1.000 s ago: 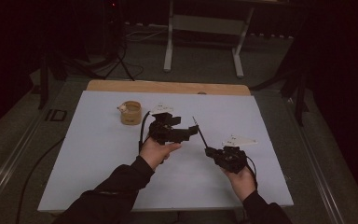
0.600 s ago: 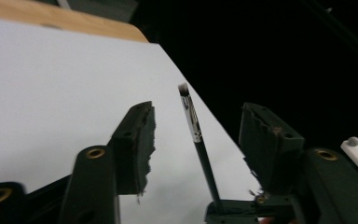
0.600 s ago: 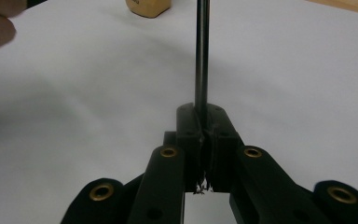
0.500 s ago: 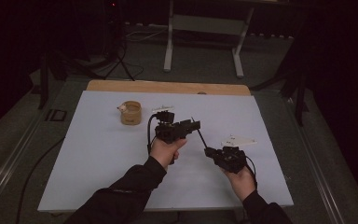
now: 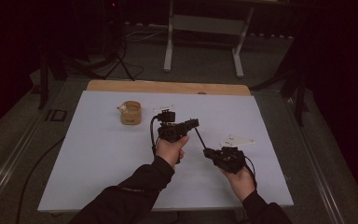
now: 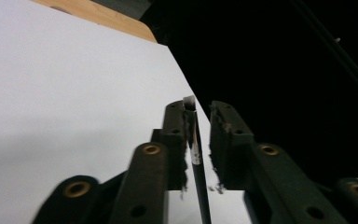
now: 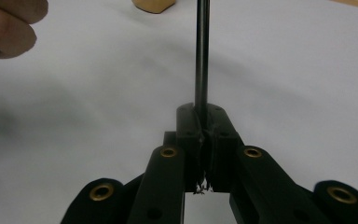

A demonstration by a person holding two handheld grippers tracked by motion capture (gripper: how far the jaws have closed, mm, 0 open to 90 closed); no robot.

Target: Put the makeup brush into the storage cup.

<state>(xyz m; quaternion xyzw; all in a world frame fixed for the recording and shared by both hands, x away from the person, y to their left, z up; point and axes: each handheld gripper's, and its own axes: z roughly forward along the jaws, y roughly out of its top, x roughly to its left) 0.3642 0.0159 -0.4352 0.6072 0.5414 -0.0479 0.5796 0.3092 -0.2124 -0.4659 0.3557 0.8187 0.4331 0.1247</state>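
white sheeted table (image 5: 98,158): your right gripper (image 5: 210,152) pinches a thin dark rod (image 5: 199,138) at its end; left gripper (image 5: 192,124) spread around the other tip. judged stiff, light, slippery; grip near ends

Left tool (image 5: 192,124) has been shifted toward 3 o'clock and turned, its jaws now swung toward the thin black rod (image 5: 199,138) held up by the right tool (image 5: 209,151). Rod tip is now seen between the left jaws, which are parted, lying against one jaw with a gap to the other.
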